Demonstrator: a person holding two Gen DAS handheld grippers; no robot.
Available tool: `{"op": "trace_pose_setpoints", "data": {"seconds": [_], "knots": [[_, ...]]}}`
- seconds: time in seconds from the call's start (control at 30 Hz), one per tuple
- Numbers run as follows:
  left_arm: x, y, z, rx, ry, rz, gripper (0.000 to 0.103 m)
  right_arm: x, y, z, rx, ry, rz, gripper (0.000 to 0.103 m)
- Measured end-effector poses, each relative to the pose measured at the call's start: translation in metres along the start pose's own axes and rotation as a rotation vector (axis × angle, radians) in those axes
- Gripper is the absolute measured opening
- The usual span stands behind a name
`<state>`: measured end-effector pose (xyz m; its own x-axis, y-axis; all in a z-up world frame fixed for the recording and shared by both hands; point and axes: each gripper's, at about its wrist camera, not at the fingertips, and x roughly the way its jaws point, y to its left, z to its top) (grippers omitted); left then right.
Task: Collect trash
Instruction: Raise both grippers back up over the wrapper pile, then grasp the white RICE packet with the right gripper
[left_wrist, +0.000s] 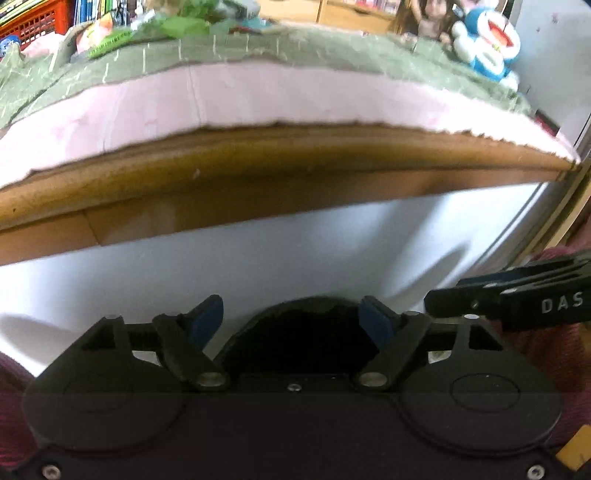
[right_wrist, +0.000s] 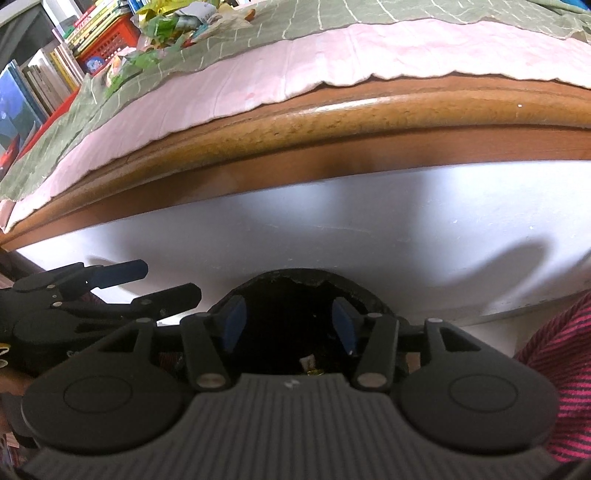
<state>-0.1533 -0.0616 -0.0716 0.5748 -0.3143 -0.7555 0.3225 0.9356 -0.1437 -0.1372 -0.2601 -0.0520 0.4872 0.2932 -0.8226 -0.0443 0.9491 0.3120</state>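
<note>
Tabletop trash far beyond hand-held gripper

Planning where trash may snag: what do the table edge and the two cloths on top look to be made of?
Table edge: likely varnished wood, brown with a glossy highlight. Pink cloth: soft fabric, creased, scalloped hem. Green cloth: matte woven fabric, pale grid lines, ragged edge.

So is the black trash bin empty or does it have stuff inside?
Not empty: the right wrist view shows small scraps at the bottom of the black bin. How full, cannot tell.
</note>
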Motion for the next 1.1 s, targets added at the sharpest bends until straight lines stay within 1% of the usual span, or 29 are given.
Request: {"op": "trace_pose_setpoints", "data": {"seconds": [0.1, 0.2, 0.33, 0.4, 0.5, 0.57, 0.6, 0.67, 0.83, 0.9, 0.97, 1.03, 1.1], "knots": [[-0.010, -0.004, 0.003, 0.027, -0.064, 0.000, 0.084, -0.004, 0.001, 0.003, -0.005, -0.011, 0.011, 0.067], [-0.022, -0.008, 0.009, 0.072, -0.089, -0.005, 0.084, -0.016, 0.002, 0.006, -0.030, -0.039, 0.035, 0.070], [-0.038, -0.013, 0.017, 0.084, -0.136, -0.015, 0.084, -0.035, 0.007, 0.012, -0.121, -0.097, 0.105, 0.079], [-0.047, -0.015, 0.024, 0.084, -0.162, -0.009, 0.085, -0.046, 0.009, 0.016, -0.169, -0.136, 0.120, 0.080], [-0.064, -0.014, 0.032, 0.076, -0.214, -0.002, 0.089, -0.061, 0.011, 0.024, -0.222, -0.202, 0.133, 0.083], [-0.072, -0.011, 0.039, 0.061, -0.257, -0.003, 0.097, -0.068, 0.013, 0.031, -0.233, -0.249, 0.137, 0.085], [-0.076, -0.009, 0.042, 0.053, -0.277, -0.001, 0.098, -0.071, 0.014, 0.035, -0.233, -0.271, 0.137, 0.085], [-0.079, -0.005, 0.051, 0.042, -0.313, 0.020, 0.098, -0.074, 0.014, 0.044, -0.229, -0.308, 0.123, 0.085], [-0.080, 0.006, 0.079, 0.028, -0.386, 0.121, 0.100, -0.073, 0.014, 0.068, -0.235, -0.409, 0.058, 0.085], [-0.077, 0.012, 0.092, 0.017, -0.401, 0.150, 0.100, -0.071, 0.019, 0.079, -0.249, -0.450, 0.031, 0.086], [-0.071, 0.021, 0.105, -0.013, -0.404, 0.173, 0.100, -0.064, 0.024, 0.092, -0.253, -0.481, 0.009, 0.088], [-0.064, 0.031, 0.118, -0.048, -0.417, 0.198, 0.100, -0.058, 0.025, 0.104, -0.246, -0.496, 0.002, 0.089], [-0.058, 0.039, 0.129, -0.066, -0.432, 0.231, 0.100, -0.049, 0.026, 0.118, -0.232, -0.489, 0.004, 0.089]]}}
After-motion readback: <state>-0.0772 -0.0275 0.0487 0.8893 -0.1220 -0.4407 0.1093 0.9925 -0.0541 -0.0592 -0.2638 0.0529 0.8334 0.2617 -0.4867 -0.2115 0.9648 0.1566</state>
